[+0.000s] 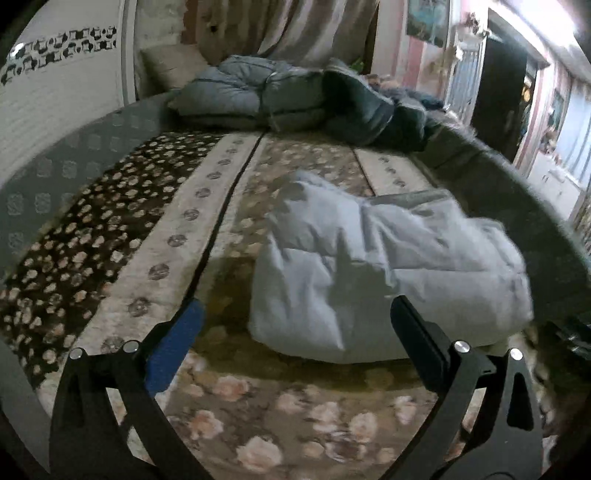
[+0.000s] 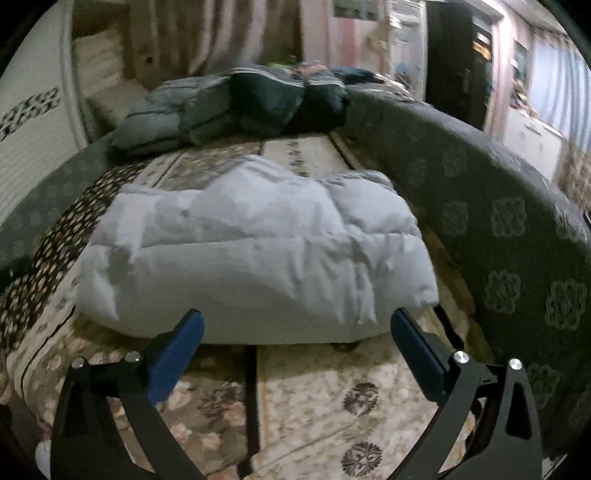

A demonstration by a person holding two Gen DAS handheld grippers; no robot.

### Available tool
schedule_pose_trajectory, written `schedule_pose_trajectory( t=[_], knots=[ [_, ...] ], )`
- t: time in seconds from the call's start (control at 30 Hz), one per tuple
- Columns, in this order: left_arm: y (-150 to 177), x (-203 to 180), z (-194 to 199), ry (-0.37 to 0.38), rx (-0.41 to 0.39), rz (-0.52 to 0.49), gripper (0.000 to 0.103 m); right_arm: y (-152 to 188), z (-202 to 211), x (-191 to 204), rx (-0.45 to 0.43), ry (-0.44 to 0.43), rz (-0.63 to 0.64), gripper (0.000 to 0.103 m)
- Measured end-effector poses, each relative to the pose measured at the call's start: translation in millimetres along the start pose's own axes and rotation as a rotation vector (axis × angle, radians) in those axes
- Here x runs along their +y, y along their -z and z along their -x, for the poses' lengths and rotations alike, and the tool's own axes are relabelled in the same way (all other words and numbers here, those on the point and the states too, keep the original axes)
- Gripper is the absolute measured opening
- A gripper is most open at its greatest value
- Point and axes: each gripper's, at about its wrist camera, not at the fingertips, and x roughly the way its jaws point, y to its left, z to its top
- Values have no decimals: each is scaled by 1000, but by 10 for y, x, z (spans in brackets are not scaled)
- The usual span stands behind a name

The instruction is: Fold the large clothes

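Puffer jacket, pale grey and quilted, lies folded into a thick rectangular bundle on the patterned bed cover, toward the bed's right edge beside the dark padded side rail. I judge it sits there because the fold is finished: its near edge is a rounded, doubled roll, the panels lie stacked on one another, and nothing trails off it, though I cannot see where the sleeves went.

At the bed's far edge a heap of other padded jackets, grey-blue and dark teal, lies bundled against the curtain. Whether they are done or waiting I cannot tell.

My left tongs stand wide apart with nothing between the blue pads, aimed downward over the cover with the bundle ahead and off to the right of them. My right tongs are spread just as wide and just as empty, squarely facing the bundle's near edge from above; the pads are clear of the fabric.

Both hands tilt forward and down at a similar slant, side by side, held off the bed and not pressed into it. By my reckoning this garment needs no further grip, and the heap at the far edge is the likely next concern.
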Motion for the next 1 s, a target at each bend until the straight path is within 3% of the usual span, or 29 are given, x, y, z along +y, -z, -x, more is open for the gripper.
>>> schedule_pose_trajectory(
  t=[0.13,0.5,1.0],
  knots=[
    [-15,-125,53,-64,-15,-58,100,-31,65,18,-35,7,-12,101],
    [-36,-331,15,-55,-54,-39,100,-29,254,63,-125,36,7,101],
    [-71,-600,188,-78,-127,-115,100,-68,296,127,-135,39,20,101]
  ],
)
